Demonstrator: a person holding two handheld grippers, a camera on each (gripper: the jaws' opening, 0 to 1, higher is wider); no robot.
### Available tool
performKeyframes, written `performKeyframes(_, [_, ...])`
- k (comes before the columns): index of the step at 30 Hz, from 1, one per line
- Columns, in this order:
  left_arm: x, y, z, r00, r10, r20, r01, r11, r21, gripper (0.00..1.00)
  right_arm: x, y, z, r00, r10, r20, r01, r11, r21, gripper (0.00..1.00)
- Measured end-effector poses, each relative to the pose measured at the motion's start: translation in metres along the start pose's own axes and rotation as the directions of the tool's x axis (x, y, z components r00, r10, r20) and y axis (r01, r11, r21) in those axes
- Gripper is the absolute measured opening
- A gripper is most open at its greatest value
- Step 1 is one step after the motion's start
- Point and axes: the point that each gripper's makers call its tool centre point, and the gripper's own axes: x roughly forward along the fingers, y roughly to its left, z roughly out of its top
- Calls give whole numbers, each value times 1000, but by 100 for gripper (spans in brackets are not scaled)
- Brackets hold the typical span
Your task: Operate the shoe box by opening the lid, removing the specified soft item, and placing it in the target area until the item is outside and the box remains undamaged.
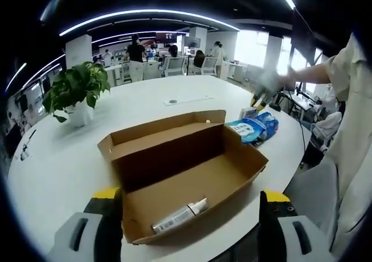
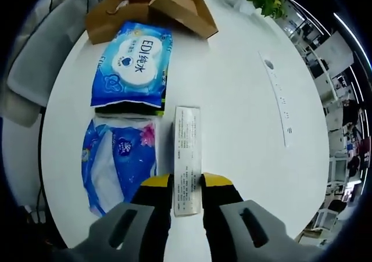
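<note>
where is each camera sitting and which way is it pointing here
Left gripper view: rides the left gripper, looking across the white table into the open shoe box, a tube inside; its own jaws flank the box's near end, and the person's arm reaches in at right.
Right gripper view: rides the right gripper, looking down at the table; its jaws close on a slim white carton, beside two wipes packs.
Shared: the shoe box, wipes packs, potted plant.
</note>
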Motion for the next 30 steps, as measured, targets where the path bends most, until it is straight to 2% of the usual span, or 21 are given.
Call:
performKeyframes(7, [-1, 3, -2, 1000, -1, -7, 1, 1000, 9, 100, -1, -1, -6, 1000, -5, -18, 5, 1000, 3, 17])
performKeyframes(11, [0, 3, -3, 1000, -18, -16, 19, 1000, 22, 98, -7, 0, -3, 1000, -13, -11, 13, 1000, 13, 26])
performKeyframes(17, [4, 7, -4, 997, -56, -46, 59, 996, 69, 92, -15, -2, 2, 999, -48, 4, 48, 998, 36, 34])
performKeyframes(30, [10, 15, -5, 986, -123, -117, 138, 982, 128, 83, -43, 10, 26, 992, -113, 53, 104, 984, 147, 51])
